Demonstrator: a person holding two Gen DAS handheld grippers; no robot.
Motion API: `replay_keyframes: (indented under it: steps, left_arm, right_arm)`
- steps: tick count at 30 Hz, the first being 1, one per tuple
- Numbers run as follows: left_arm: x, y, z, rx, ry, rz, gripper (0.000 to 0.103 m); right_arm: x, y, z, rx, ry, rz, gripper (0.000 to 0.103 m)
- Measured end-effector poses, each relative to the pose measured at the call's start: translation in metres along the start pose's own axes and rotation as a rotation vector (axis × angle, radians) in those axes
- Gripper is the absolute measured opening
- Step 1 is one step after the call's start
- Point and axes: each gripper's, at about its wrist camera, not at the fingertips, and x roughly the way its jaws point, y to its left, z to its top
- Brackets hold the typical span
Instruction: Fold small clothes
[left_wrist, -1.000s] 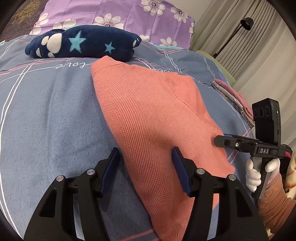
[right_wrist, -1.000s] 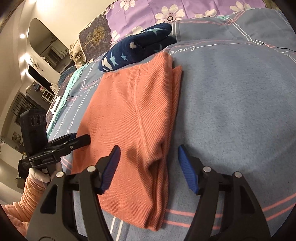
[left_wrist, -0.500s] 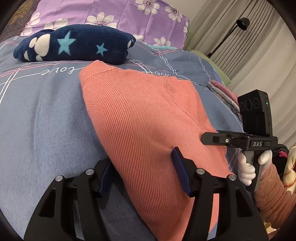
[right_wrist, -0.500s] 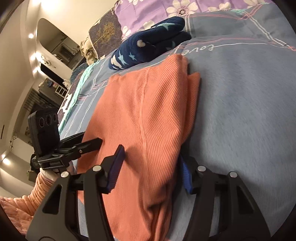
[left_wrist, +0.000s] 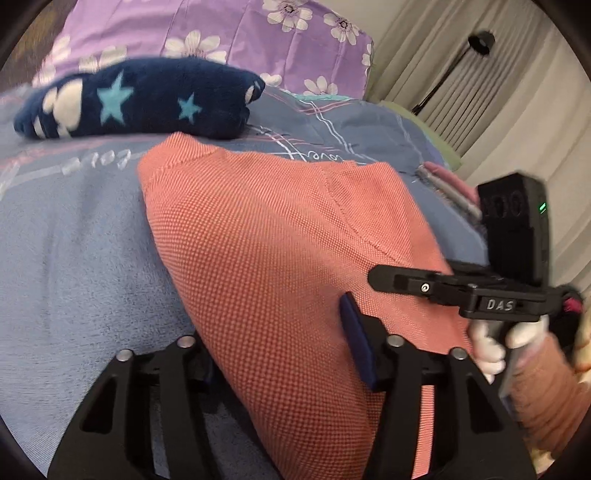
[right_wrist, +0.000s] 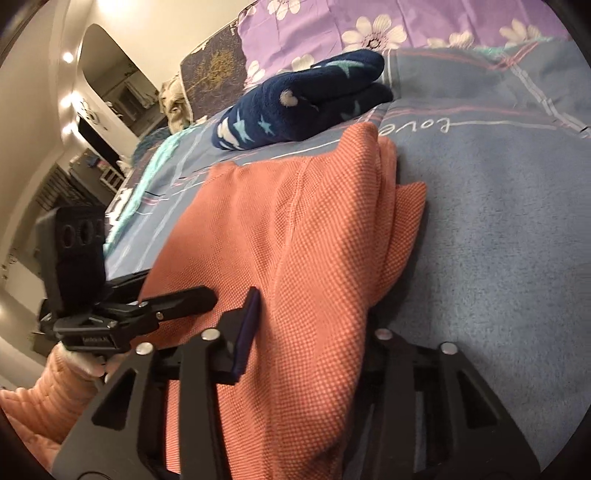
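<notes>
An orange waffle-knit garment (left_wrist: 280, 236) lies folded lengthwise on the blue bedspread (left_wrist: 74, 258). My left gripper (left_wrist: 280, 350) straddles its near left edge; the cloth runs between the jaws, which stand apart, and hides the left finger's pad. In the right wrist view the garment (right_wrist: 303, 229) is bunched along its right edge. My right gripper (right_wrist: 314, 332) straddles that edge, jaws apart, its right pad hidden under the cloth. Each gripper shows in the other's view: the right one (left_wrist: 458, 288) and the left one (right_wrist: 147, 310).
A folded navy fleece with stars (left_wrist: 140, 99) lies just beyond the garment, in front of a purple flowered pillow (left_wrist: 229, 29). A stack of pink and grey folded clothes (left_wrist: 450, 188) sits at the bed's right side. A floor lamp (left_wrist: 476, 40) and curtains stand behind.
Both grippers have pushed forward onto the garment's near end, so cloth now lies between each pair of jaws. The jaws stay apart. The garment's right edge has bunched up.
</notes>
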Motion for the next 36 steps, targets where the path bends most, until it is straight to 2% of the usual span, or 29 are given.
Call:
replay_keyframes:
  steps: [3,5,11,14,20,27,36]
  left_arm:
    - [-0.008,-0.021,0.001,0.086,-0.027,0.091,0.038]
    - [-0.018,-0.032,0.003,0.115,-0.052,0.123,0.032]
    - [-0.064,-0.06,0.019,0.156,-0.142,0.088,0.029]
    - [-0.08,-0.09,0.032,0.229,-0.194,0.098,0.029]
    - [-0.095,-0.141,0.058,0.337,-0.25,0.106,0.03]
    - [-0.086,-0.181,0.09,0.41,-0.27,0.118,0.03]
    - [-0.051,-0.205,0.137,0.512,-0.264,0.127,0.03]
  right_arm:
    - [-0.013,0.021,-0.002,-0.064,-0.037,-0.101,0.024]
    - [-0.024,0.035,-0.004,-0.103,-0.074,-0.142,0.023]
    - [-0.087,0.054,-0.006,-0.129,-0.23,-0.152,0.022]
    - [-0.118,0.062,-0.005,-0.144,-0.308,-0.18,0.023]
    - [-0.173,0.065,-0.004,-0.151,-0.435,-0.245,0.023]
    - [-0.211,0.049,0.01,-0.146,-0.528,-0.313,0.023]
    - [-0.225,0.018,0.034,-0.167,-0.575,-0.388,0.023]
